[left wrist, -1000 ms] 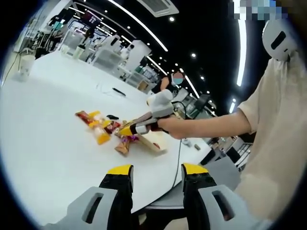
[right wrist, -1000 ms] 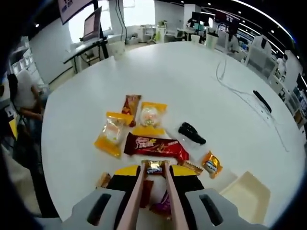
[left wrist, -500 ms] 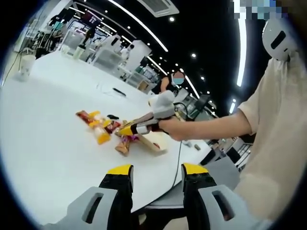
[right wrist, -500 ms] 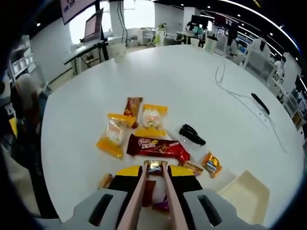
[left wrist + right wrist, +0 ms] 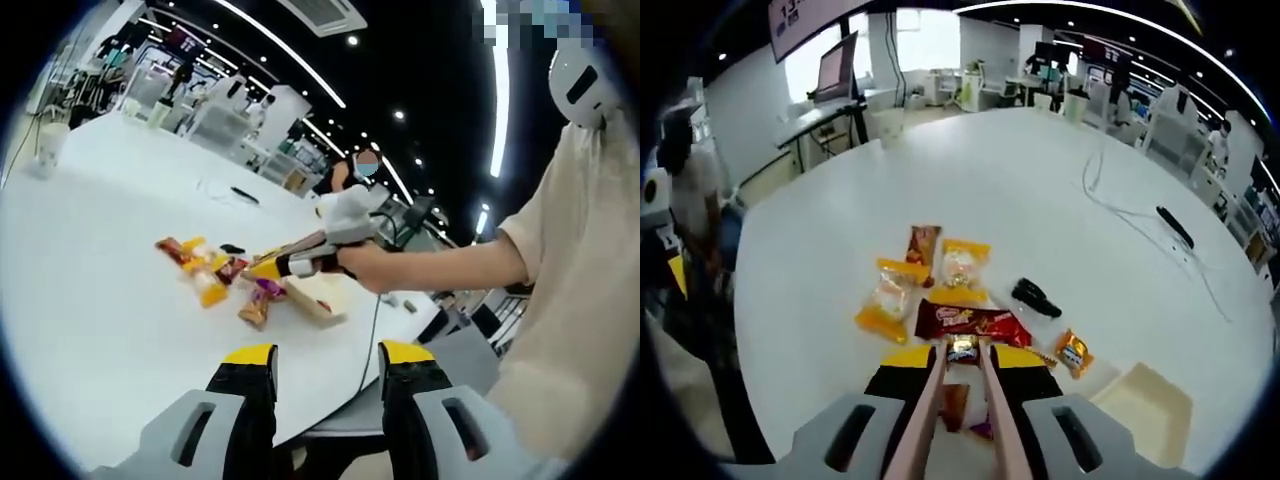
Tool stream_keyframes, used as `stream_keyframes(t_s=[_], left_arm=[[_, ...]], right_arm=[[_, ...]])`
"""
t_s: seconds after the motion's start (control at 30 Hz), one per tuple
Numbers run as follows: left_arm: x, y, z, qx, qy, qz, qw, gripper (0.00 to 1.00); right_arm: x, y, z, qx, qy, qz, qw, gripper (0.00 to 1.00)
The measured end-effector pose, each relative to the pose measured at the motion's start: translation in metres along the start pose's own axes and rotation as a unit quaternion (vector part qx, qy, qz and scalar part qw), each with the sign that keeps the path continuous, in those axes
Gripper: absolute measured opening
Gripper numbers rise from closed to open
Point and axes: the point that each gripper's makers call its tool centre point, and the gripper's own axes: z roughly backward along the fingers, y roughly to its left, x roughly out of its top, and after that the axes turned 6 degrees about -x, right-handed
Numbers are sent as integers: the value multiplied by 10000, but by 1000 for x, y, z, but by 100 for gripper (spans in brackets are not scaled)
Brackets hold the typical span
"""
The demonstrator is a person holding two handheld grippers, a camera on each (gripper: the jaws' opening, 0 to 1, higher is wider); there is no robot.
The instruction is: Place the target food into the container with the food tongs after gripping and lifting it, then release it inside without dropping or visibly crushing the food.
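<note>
Pale pink food tongs (image 5: pixel 961 400) sit pinched between my right gripper (image 5: pixel 960 362) jaws, and their tips clamp a small foil-wrapped candy (image 5: pixel 962 349). Over the last second the snacks below have shrunk in the right gripper view, so I read the candy as lifted clear of the white tabletop (image 5: pixel 1040 180). It looks undented. The cream container (image 5: pixel 1145 410) lies past the pile, an open shallow tray, so I judge the carry across comes next. Around the candy's old spot lie crinkly glossy packets: a long red bar (image 5: pixel 973 322), yellow pouches (image 5: pixel 890 297), an orange sweet (image 5: pixel 1073 352). My left gripper (image 5: pixel 327 362) hangs with its jaws spread, holding nothing, off the tabletop edge.
</note>
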Motion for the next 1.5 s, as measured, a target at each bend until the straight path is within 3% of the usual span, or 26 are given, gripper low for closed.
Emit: stream_keyframes(t_s=[0.43,1.13,1.5], left_arm=[[7,-9,-5,-163,26,-181,9997,39],[18,-23,-8,-348,-55,-420,9985,39],[28,-34,-14,-471,-61,-695,9964,39]], right_arm=[[15,15,23,1,-303,-77,9995,21],[51,-9,68,-288,-793,-105,9964,21],[60,-18,97,-508,-1013,-113,9935,21]])
